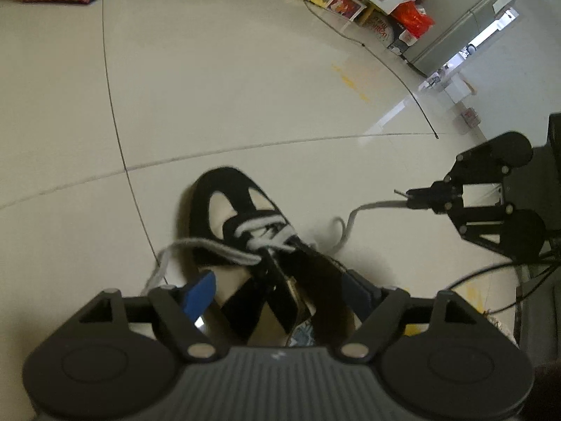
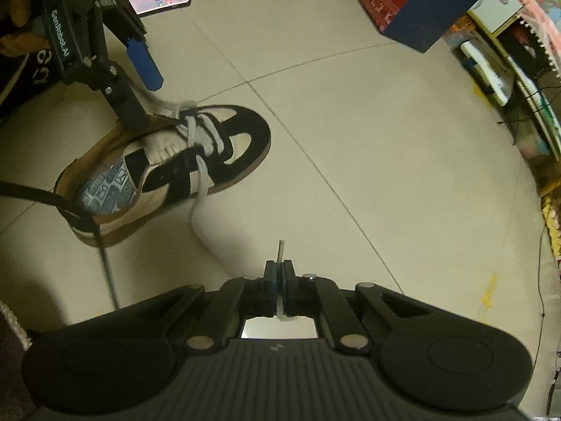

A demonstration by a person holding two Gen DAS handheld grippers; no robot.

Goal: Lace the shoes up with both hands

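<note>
Pinching lace end point(image 2: 280, 247), right gripper point(image 2: 278, 270) closed.

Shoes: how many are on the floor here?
1. A single black-and-cream shoe lies on the tiled floor, under the open left gripper. Its lace end is pinched in the right gripper. A partner may be out of view.

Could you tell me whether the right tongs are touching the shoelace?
Touching. In the right wrist view the right tongs are shut on the shoelace, whose tip pokes out past the fingertips; the left wrist view shows the same pinch, apart from the shoe.
</note>
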